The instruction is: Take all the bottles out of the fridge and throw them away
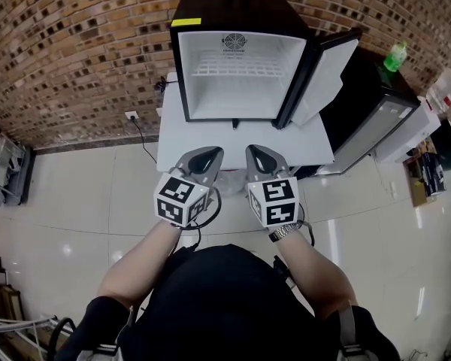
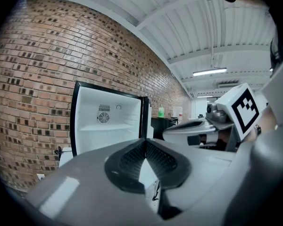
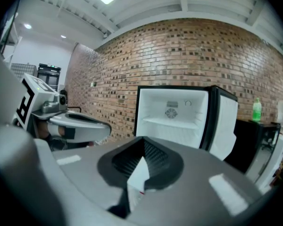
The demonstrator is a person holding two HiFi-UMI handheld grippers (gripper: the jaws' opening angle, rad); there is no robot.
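Note:
A small black fridge [image 1: 240,21] stands on a white table [image 1: 173,138] with its door [image 1: 327,74] swung open to the right. Its white inside shows only a wire shelf [image 1: 240,68]; I see no bottle in it. A green bottle [image 1: 395,56] stands on the black cabinet to the right of the fridge, also visible as the green bottle [image 3: 257,109] in the right gripper view. My left gripper [image 1: 210,155] and right gripper [image 1: 257,153] hang side by side over the table's front edge, both pointing at the fridge. Each has its jaws shut with nothing between them.
A black cabinet [image 1: 368,104] stands right of the table, with a clear plastic container [image 1: 445,89] beyond it. A brick wall [image 1: 75,43] runs behind, with a socket and cable [image 1: 131,115] left of the table. The floor is glossy white tile [image 1: 68,201].

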